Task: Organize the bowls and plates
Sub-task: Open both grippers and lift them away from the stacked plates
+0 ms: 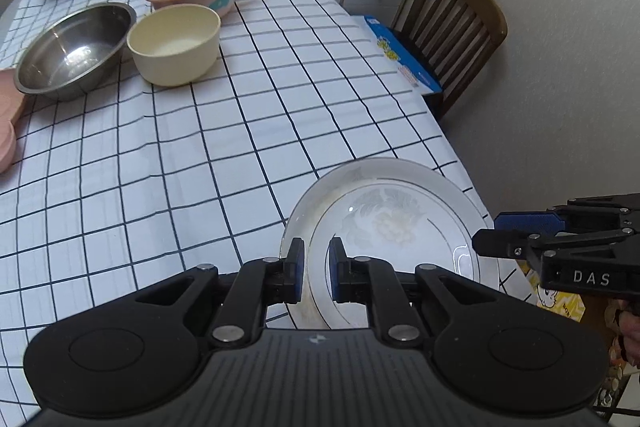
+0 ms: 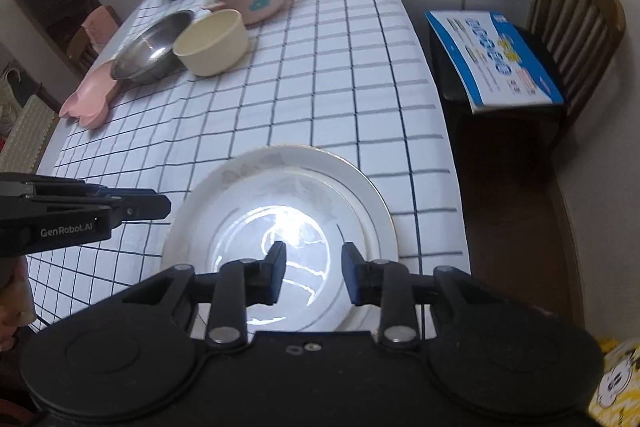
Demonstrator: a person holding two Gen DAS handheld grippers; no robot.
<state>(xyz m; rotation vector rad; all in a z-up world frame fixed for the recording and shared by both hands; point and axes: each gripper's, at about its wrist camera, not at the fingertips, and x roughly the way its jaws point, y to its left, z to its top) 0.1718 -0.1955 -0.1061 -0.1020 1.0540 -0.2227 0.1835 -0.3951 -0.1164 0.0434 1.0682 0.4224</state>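
On checked tablecloth, white floral plate, silver-rimmed

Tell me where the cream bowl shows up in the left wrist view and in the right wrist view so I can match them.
Left wrist view: cream bowl sits upper left, right of the steel bowl.
Right wrist view: cream bowl sits upper left of centre, again right of the steel bowl.
Shared landmark: the white plate low in both pictures, beyond the fingers.

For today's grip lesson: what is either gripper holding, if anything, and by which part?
Neither holds anything yet. The left gripper straddles the near rim of the white plate, jaws apart; the right gripper hovers open over it.
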